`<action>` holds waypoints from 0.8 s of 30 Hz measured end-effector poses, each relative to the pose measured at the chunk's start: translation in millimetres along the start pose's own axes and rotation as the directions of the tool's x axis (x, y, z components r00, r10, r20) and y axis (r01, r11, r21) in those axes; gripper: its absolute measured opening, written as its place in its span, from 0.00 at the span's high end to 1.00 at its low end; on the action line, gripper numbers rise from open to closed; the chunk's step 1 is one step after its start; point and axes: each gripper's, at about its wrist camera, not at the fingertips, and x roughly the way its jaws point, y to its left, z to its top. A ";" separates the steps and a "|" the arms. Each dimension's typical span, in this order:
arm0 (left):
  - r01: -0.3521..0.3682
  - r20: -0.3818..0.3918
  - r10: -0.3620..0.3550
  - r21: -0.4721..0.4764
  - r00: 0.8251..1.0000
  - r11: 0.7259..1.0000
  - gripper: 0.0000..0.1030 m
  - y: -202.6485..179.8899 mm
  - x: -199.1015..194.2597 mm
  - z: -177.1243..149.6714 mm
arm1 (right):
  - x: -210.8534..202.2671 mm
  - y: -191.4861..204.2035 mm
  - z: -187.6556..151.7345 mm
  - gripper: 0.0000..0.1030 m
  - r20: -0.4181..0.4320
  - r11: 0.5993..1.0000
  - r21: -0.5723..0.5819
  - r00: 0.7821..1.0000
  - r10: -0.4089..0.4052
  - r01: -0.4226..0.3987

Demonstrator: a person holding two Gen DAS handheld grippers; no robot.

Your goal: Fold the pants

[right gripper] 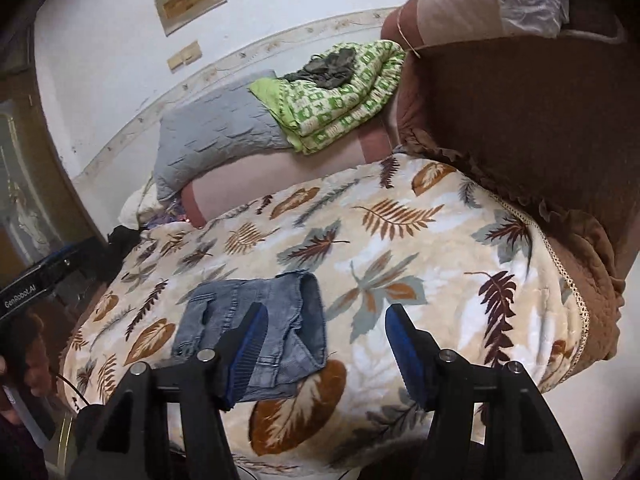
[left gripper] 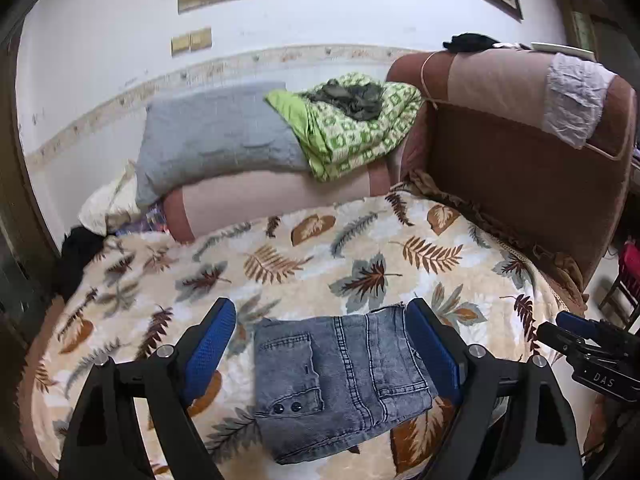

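At far left a grey pillow [left gripper: 212,136] lies by the wall, a green quilt [left gripper: 352,128] to its right. Nearer, the left hand-held gripper [left gripper: 320,344] hangs wide open and empty above the folded pants [left gripper: 340,380], which lie flat on the leaf-print blanket [left gripper: 320,248] at the bed's near edge. Right of them, the right hand-held gripper [right gripper: 324,344] gapes too, empty. A brown headboard [left gripper: 520,184] stands far right.
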 end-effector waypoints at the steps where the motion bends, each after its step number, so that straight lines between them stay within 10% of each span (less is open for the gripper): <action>1: -0.008 0.010 0.008 0.009 1.000 1.000 0.15 -1.7 -5.1 -0.4 | -3.3 2.6 -0.4 0.37 0.005 1.000 -0.009 1.000 0.003 -0.003; 24: -0.204 -0.105 0.201 -0.024 0.974 0.979 0.11 96.7 65.1 -64.3 | 69.0 31.8 -4.6 0.36 -0.104 0.999 -0.042 0.995 0.009 -0.013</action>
